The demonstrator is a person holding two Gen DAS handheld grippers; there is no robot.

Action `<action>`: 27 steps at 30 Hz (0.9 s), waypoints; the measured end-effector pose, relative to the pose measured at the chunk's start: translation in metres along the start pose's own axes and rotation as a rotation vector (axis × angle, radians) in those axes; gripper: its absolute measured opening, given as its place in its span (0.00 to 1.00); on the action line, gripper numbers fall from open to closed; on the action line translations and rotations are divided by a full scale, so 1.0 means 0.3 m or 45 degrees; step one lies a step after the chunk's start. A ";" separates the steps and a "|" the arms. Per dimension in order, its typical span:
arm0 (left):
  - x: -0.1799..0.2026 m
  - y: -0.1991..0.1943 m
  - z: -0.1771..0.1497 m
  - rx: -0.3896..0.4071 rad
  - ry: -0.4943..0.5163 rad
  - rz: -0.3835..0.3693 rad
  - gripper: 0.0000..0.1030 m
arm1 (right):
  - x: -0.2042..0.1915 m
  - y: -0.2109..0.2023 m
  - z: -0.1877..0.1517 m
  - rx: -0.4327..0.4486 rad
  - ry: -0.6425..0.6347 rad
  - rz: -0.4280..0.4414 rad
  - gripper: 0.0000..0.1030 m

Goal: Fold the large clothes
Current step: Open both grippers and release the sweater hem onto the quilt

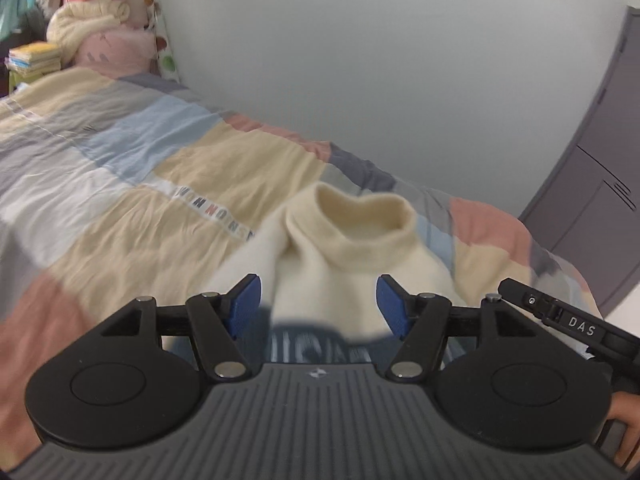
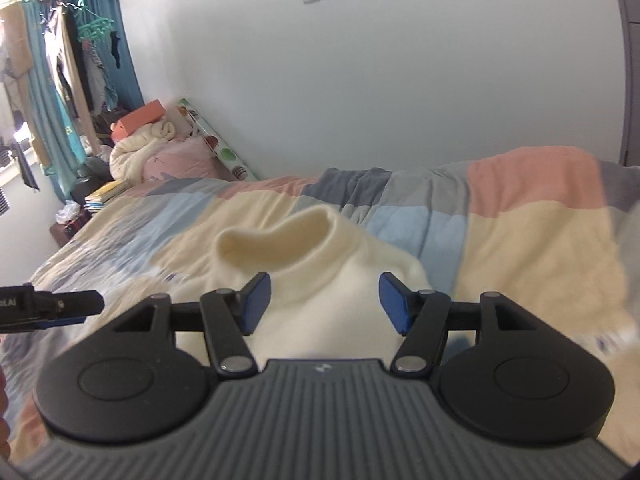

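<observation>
- The left gripper (image 1: 318,306) has its blue pads spread wide with nothing pinched between them; the cream sweater's body fills the gap beyond the tips, and whether the pads touch the knit cannot be told.
- The right gripper (image 2: 325,304) is likewise spread and holds nothing; it sits just beside the left one, whose black finger shows at the edge of the right wrist view.
- The sweater (image 2: 320,276) lies on the bed, its high collar (image 1: 356,220) standing open on the far side of both tools; a dark blue band with pale lettering (image 1: 312,346) shows on the near side of the collar, under the left tool, too blurred to read.
- The patchwork quilt (image 1: 120,184) spreads out around the sweater on every side; past the collar it runs to the white wall.
- Judged from this, the step is the approach to a first grasp, with no fold made so far as can be seen; the next move calls for each tool to settle on its own edge of the sweater, either side of the collar, and pinch a single layer without catching the quilt.
</observation>
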State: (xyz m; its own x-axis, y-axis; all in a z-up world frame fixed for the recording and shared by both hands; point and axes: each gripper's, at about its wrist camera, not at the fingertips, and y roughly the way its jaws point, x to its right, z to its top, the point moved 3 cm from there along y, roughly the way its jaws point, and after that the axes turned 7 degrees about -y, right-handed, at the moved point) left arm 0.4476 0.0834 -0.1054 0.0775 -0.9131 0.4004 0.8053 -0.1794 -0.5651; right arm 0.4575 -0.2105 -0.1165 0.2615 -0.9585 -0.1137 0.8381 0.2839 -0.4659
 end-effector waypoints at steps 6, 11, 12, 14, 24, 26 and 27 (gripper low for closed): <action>0.064 -0.293 -0.192 0.025 0.010 0.004 0.67 | -0.009 -0.312 -0.110 -0.023 0.032 -0.018 0.60; 0.067 -0.436 -0.385 0.001 -0.009 -0.012 0.67 | -0.010 -0.475 -0.228 -0.068 0.022 -0.036 0.60; 0.064 -0.453 -0.426 -0.010 -0.003 -0.015 0.67 | -0.005 -0.498 -0.257 -0.084 0.033 -0.037 0.60; 0.060 -0.473 -0.507 -0.031 0.015 -0.010 0.67 | 0.021 -0.524 -0.312 -0.119 0.070 -0.064 0.60; -0.006 -0.390 -0.728 -0.169 -0.027 0.012 0.67 | 0.145 -0.551 -0.552 -0.273 0.401 -0.257 0.61; -0.012 -0.356 -0.751 -0.201 -0.031 0.009 0.67 | 0.169 -0.531 -0.592 -0.295 0.470 -0.272 0.61; -0.013 -0.343 -0.759 -0.211 -0.022 0.011 0.67 | 0.179 -0.516 -0.609 -0.312 0.494 -0.278 0.61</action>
State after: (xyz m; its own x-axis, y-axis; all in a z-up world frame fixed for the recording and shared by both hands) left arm 0.2306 0.0221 -0.2131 0.0951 -0.9085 0.4069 0.6968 -0.2312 -0.6790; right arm 0.2544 -0.3107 -0.2107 -0.1435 -0.9473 -0.2863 0.7042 0.1055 -0.7021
